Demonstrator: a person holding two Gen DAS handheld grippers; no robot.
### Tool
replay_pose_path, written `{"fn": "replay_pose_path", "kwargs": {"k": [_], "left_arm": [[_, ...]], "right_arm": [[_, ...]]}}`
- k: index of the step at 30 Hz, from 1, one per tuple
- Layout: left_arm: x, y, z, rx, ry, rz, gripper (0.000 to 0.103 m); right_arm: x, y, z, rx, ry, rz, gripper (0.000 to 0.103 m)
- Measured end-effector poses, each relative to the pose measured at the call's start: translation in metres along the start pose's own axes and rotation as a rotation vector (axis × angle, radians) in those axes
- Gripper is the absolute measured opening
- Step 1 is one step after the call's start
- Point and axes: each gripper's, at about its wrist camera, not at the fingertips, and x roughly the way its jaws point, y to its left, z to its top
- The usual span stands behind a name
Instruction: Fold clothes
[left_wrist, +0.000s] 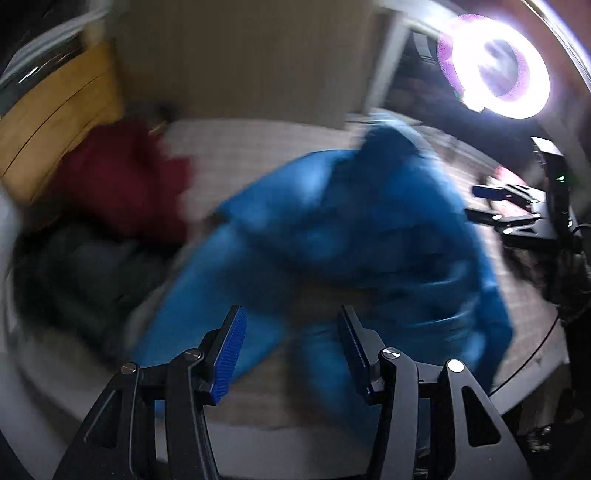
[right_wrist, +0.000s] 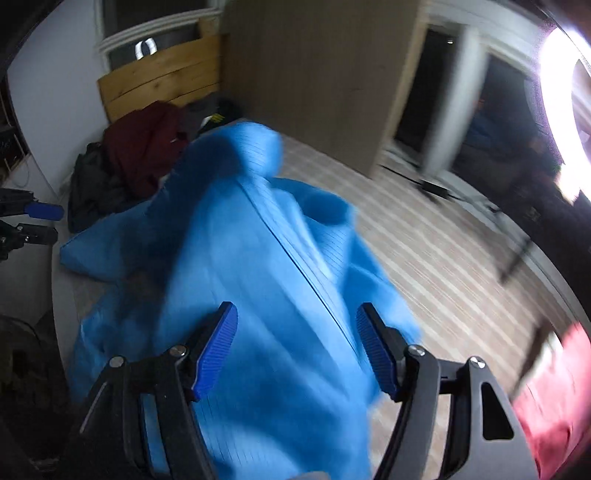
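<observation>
Tools (left_wrist: 291, 317) over blurred blue garment (left_wrist: 332, 229)

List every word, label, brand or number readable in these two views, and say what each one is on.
None can be read.
Yellow-and-black patch on the dark clothes behind the blue garment: perhaps print, too small and blurred.
Maroon garment: a small pale mark, unreadable.
Left wrist view: motion blur throughout, no text visible.
</observation>
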Motion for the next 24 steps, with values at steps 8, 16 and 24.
{"fn": "replay_pose_path", "kwargs": {"k": [8,16,24], "left_arm": [[0.013,0.070,-0.018,-0.088,0.045,-0.020,0.049],[0.029,0.057,0.009,-0.002,0.045,-0.053,0.049],[0.056,0.019,0.043,0.241,0.060,-0.074,0.049]], "right_arm": [[0.044,0.017,0.029,-0.066,0.087,0.050,0.066],[0.046,0.019,0.023,-0.017,0.118,0.023,0.003],[-0.050,-0.057,-0.027,0.265,-0.005,-0.178,0.002]]}}
